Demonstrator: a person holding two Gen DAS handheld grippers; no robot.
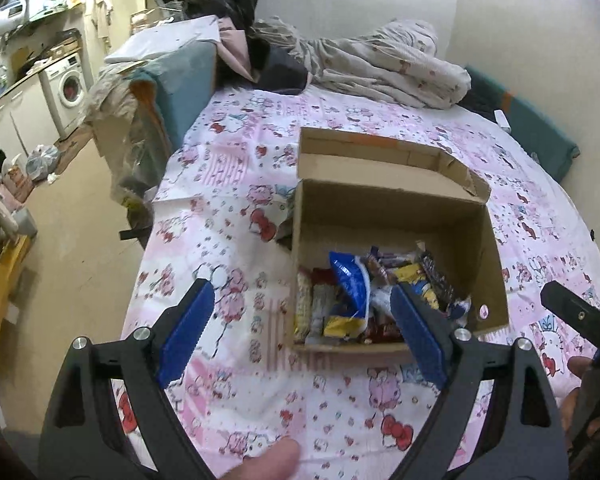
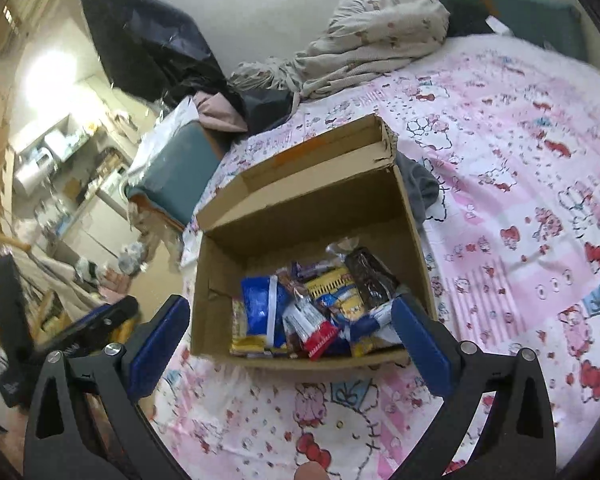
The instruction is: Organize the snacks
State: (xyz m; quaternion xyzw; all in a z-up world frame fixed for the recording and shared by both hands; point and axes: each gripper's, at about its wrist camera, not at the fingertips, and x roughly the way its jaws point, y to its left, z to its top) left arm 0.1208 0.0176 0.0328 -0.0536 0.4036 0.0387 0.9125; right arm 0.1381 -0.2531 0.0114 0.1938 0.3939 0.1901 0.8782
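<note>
Cardboard box (image 1: 384,208) stood mid-bed (image 1: 228,184), flaps up, holding the snacks (image 2: 312,312) against its near wall. Left gripper (image 1: 302,328) and right gripper (image 2: 290,330) hung above, both spread wide, nothing between the pads.

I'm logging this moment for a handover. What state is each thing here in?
Cardboard box: on the bed, flaps open.
Snack packets: piled loose inside the box.
Left tongs: open, empty.
Right tongs: open, empty.
Blanket: bunched up by the wall.
Washing machine: door shut.
</note>
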